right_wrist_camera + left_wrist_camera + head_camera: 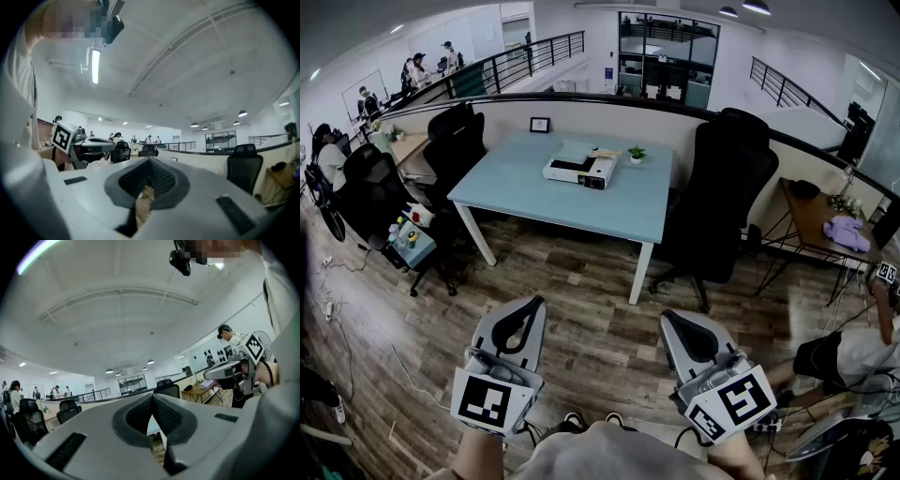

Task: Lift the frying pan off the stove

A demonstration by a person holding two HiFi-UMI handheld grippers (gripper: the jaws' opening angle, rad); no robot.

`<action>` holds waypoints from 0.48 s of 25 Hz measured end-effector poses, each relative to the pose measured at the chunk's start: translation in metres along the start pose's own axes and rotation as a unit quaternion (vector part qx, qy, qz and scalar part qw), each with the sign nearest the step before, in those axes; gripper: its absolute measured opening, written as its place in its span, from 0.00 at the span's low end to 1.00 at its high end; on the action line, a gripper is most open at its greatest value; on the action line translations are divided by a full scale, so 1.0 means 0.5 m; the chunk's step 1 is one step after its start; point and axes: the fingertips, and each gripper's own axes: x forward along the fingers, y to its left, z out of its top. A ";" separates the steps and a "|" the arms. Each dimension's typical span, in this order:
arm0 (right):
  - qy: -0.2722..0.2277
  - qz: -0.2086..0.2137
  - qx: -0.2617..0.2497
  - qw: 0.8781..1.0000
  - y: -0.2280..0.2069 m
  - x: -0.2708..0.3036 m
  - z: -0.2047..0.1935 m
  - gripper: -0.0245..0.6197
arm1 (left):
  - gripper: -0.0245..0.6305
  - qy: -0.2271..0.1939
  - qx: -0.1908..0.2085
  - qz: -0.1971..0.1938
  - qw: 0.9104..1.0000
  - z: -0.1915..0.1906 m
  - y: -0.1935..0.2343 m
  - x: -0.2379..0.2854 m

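No frying pan and no stove show in any view. I hold both grippers level, close to my body, above a wooden floor. In the head view my left gripper is at the lower left and my right gripper at the lower right, each with its marker cube nearest me. The left gripper has its dark pads meeting at the tip with nothing between them. The right gripper is shut the same way and holds nothing. Each gripper view catches the other gripper off to its side.
A light blue table stands ahead, bearing a white projector and a small plant. Black office chairs flank it. A wooden desk with a purple cloth is at the right, and a seated person is nearby.
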 end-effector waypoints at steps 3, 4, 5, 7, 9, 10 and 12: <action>-0.011 0.002 0.019 1.000 -0.015 -0.007 0.010 0.04 | 0.04 0.002 0.005 0.002 1.000 0.004 -0.005 0.008; -0.012 0.002 0.020 1.000 -0.021 -0.010 0.011 0.04 | 0.04 0.003 0.007 0.003 1.000 0.003 -0.007 0.011; -0.012 0.002 0.019 1.000 -0.026 -0.012 0.012 0.04 | 0.04 0.005 0.009 0.004 1.000 0.002 -0.009 0.014; -0.015 0.006 0.019 1.000 -0.034 -0.019 0.011 0.04 | 0.04 0.005 0.010 0.004 1.000 0.003 -0.019 0.023; -0.017 0.012 0.020 1.000 -0.042 -0.026 0.007 0.04 | 0.04 -0.001 0.014 0.001 1.000 0.009 -0.034 0.033; -0.017 0.014 0.020 1.000 -0.046 -0.029 0.004 0.04 | 0.04 -0.004 0.017 0.000 1.000 0.012 -0.042 0.038; -0.016 0.016 0.019 1.000 -0.056 -0.033 -0.005 0.04 | 0.04 -0.002 0.018 0.000 1.000 0.008 -0.054 0.045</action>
